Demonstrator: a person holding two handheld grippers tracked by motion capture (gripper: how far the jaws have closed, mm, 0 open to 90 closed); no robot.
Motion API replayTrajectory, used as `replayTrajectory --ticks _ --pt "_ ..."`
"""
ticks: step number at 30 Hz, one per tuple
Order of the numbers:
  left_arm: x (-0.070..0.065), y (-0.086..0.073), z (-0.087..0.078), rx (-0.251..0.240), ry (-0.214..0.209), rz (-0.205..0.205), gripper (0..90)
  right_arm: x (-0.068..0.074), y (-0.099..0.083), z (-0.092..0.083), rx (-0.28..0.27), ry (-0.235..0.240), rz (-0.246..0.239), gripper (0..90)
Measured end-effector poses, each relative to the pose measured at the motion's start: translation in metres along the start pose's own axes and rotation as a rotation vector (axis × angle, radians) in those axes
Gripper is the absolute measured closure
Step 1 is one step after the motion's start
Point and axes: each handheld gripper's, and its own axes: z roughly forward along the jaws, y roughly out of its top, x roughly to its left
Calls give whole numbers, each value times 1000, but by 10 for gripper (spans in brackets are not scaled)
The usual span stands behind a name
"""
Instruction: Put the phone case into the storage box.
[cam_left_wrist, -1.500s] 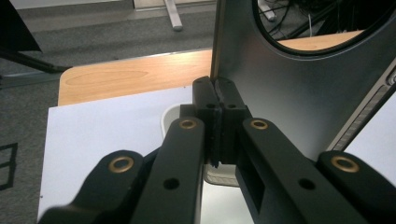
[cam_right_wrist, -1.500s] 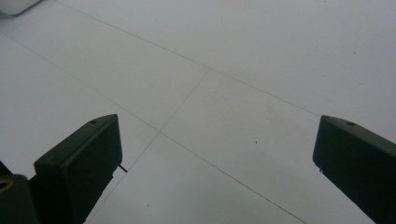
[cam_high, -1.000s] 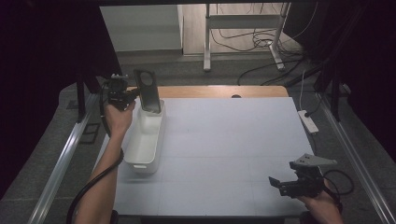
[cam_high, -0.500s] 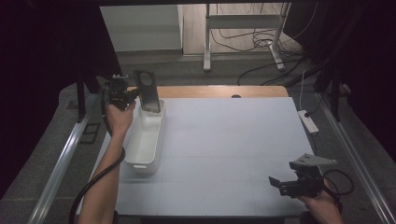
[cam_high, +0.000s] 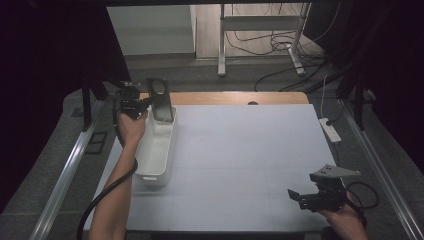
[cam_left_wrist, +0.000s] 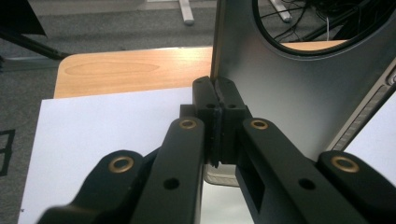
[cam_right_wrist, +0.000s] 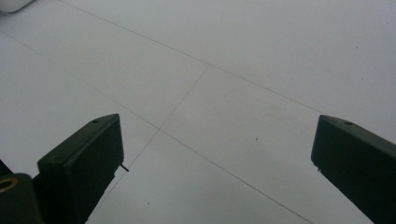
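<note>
A dark grey, phone-like slab with a round ring near its top stands upright over the far end of a long white bin. My left gripper is shut on the slab's left edge. In the left gripper view the jaws meet tightly on that thin edge of the slab. My right gripper rests low at the near right of the table. Its jaws stand wide open, with bare white surface between them.
A white sheet covers the table, and a wooden strip shows along the far edge. A power strip lies off the right edge. Metal rails run along both sides. A stand with cables sits behind.
</note>
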Motion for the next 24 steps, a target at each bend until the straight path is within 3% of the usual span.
replayTrajectory --ticks 24 --pt "0 -14 20 65 36 -1 891 -1 0 0 3 4 4 32"
